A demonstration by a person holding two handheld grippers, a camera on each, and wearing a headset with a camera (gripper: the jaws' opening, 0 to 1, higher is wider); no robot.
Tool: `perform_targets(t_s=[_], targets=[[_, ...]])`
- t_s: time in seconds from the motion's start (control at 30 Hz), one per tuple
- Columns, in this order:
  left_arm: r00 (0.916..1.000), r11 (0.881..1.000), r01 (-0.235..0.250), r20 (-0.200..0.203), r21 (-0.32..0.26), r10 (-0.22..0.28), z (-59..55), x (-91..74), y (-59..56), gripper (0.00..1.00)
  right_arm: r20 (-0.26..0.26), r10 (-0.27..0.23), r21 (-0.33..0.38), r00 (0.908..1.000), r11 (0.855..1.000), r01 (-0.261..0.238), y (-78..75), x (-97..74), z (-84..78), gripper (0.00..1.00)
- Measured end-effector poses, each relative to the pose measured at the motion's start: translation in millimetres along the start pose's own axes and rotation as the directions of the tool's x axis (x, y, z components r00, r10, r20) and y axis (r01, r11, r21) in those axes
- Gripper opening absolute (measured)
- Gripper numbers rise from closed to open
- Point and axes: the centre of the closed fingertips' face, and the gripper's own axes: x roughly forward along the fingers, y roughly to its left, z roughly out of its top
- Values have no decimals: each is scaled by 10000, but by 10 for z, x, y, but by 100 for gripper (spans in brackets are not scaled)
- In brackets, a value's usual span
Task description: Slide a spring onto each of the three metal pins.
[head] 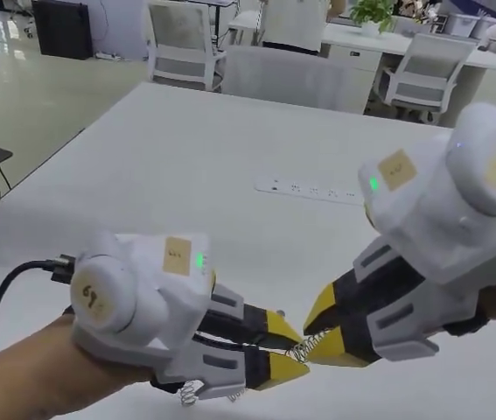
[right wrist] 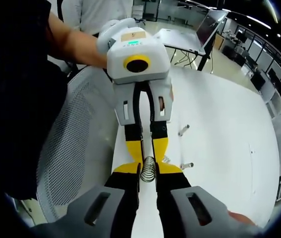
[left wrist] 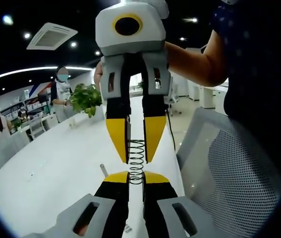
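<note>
A metal spring spans the gap between my two grippers, which meet tip to tip above the white table's near edge. My left gripper comes in from the lower left and is shut on one end of the spring. My right gripper faces it from the right, shut on the other end, where the coil shows end-on between its yellow fingertips. I cannot tell whether a pin runs inside the coil. Two metal pins lie on the table below. Loose springs lie under the left gripper.
A white power strip lies on the table beyond the grippers. A black cable trails from the left gripper. A grey mesh chair stands at the table's near edge. More desks, chairs and a potted plant stand further off.
</note>
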Motion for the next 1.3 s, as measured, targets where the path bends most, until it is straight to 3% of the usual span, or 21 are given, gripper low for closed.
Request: perform_targets(t_s=[0.7,1.17,1.3], targets=[[9997,9997,-68,253,-230,74,46,-29,27,1,-125,-97,-39,9999,9999,96,-37,17,-29,9],[9998,9986,-121,133,-510,128,16,-14,41,3,-463,2,-58,9989,10000,-4,-58,42,-47,8],[9999,9973,-137,50,-720,141,-9,-19,43,10,-469,-12,-70,9989,10000,9,-64,44,-43,8]])
